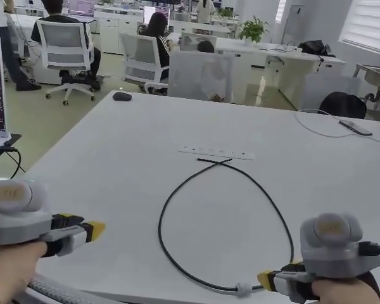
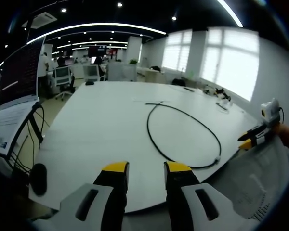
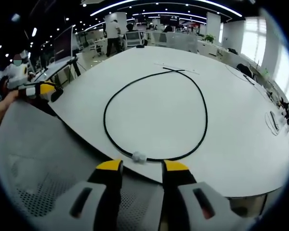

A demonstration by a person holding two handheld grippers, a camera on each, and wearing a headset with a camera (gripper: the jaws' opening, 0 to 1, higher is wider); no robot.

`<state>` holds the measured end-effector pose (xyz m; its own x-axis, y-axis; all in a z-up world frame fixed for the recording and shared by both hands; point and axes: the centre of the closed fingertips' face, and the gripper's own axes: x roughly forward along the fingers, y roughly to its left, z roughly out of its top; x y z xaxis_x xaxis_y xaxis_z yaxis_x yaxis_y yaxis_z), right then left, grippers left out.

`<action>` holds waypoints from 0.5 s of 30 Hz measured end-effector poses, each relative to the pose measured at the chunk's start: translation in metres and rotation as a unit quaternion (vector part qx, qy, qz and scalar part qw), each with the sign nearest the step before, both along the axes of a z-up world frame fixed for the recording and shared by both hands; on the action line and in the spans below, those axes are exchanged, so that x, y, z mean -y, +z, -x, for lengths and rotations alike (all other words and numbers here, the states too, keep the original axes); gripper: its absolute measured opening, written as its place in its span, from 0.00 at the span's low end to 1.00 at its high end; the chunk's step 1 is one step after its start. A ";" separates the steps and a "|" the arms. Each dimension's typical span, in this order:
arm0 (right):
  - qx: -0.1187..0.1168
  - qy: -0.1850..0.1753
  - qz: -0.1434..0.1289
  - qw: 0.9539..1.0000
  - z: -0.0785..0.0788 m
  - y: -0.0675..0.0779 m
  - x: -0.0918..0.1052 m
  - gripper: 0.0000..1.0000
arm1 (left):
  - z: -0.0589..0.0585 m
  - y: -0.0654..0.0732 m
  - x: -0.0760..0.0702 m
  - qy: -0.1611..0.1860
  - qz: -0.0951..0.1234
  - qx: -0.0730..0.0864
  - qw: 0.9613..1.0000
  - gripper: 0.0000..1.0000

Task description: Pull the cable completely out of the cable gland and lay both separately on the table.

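Left tool (image 1: 96, 230) and right tool (image 1: 266, 279) both part-open, empty; right hovers beside gland (image 1: 242, 290) on looped cable (image 1: 159, 221), likely lining up the grab.

Head view looks forward and down from the desk (image 1: 101, 158) edge nearest the cable loop (image 1: 159, 221). Now the left claw (image 2: 140, 168) camera: low, left of the loop, looking across it. The right claw (image 3: 139, 166) camera sits closest, facing the loop's near end. All three share the loop and desk top.
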<state>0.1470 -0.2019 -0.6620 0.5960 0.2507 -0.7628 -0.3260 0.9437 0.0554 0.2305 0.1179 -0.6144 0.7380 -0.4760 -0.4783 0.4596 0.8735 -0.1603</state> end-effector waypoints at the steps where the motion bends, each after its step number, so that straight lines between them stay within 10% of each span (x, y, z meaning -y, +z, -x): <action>1: -0.003 -0.002 0.000 1.000 0.001 -0.001 0.001 0.34 | 0.000 0.000 0.001 -0.001 0.001 0.000 1.000 0.29; 15: -0.011 -0.018 -0.006 1.000 0.003 -0.003 0.004 0.34 | 0.003 -0.002 0.005 -0.015 0.008 -0.007 1.000 0.29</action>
